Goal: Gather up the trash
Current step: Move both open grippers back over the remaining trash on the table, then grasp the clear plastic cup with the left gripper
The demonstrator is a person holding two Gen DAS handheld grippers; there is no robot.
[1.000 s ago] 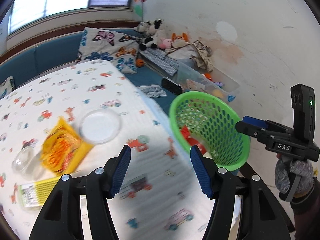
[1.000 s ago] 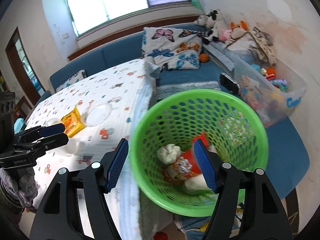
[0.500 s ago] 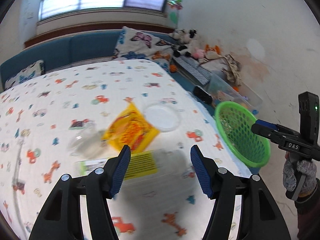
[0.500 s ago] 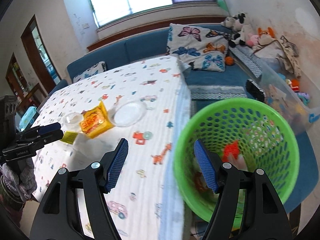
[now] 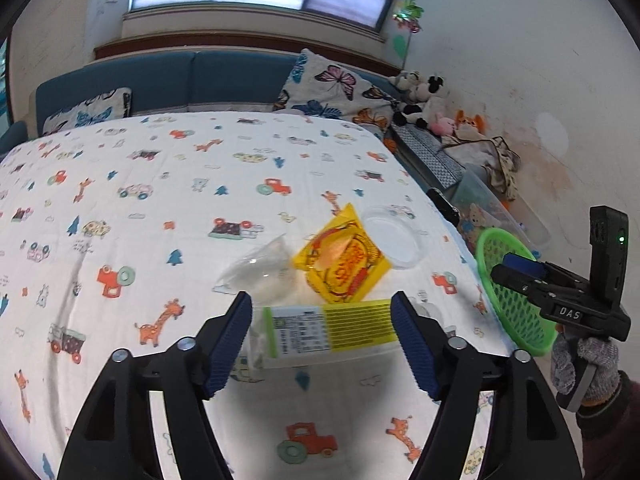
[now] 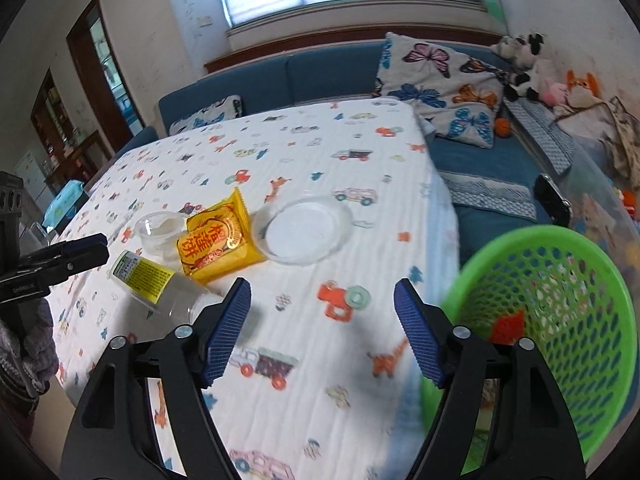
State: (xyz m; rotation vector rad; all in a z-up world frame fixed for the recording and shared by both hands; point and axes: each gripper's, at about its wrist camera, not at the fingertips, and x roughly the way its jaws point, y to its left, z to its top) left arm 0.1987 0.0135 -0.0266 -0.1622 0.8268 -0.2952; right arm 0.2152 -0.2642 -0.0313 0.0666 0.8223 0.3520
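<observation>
my left gripper [image 5: 320, 340] has just been opening and straddles the bottle [image 5: 324, 334] lying low centre on the desk [image 5: 160, 200] without pinching it, so i'd lower squarely before closing, while my right gripper [image 6: 320, 332], also just opening, is empty beside the basket [image 6: 580, 320].

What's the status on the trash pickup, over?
Left gripper and right gripper jaws just widened, both empty. Plastic bottle lies between left jaws, ungripped. Green basket beside table edge. Nothing blocking.
</observation>
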